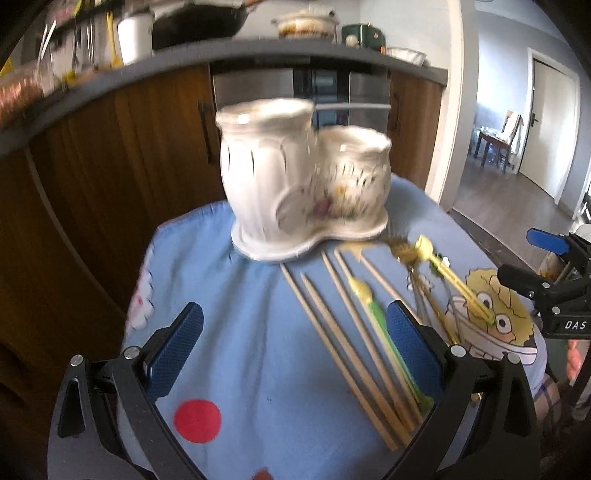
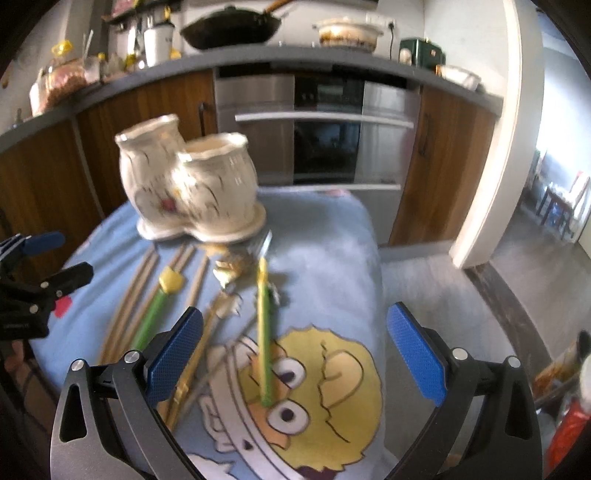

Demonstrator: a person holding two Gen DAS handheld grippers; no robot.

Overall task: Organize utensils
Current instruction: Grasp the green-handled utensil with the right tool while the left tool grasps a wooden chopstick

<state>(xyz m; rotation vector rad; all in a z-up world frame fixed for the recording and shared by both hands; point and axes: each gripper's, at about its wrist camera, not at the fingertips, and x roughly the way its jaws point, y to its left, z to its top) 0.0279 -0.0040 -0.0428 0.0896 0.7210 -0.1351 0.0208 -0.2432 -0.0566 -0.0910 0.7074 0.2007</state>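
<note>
White letters "DAS", possibly cut off, stand on the right gripper (image 1: 546, 258) body.

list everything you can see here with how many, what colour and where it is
white ceramic two-pot utensil holder: one, cream with floral print, far end of the cloth
light blue cartoon-print cloth: one, covering the work surface
wooden chopsticks: several, tan, lying on cloth before the holder
green-handled yellow-tipped utensils: two, on cloth
gold-coloured metal utensils: a few, blurred, mid cloth
black wok: one, on the counter behind
left gripper: blue pads, open
right gripper: blue pads, open
</note>
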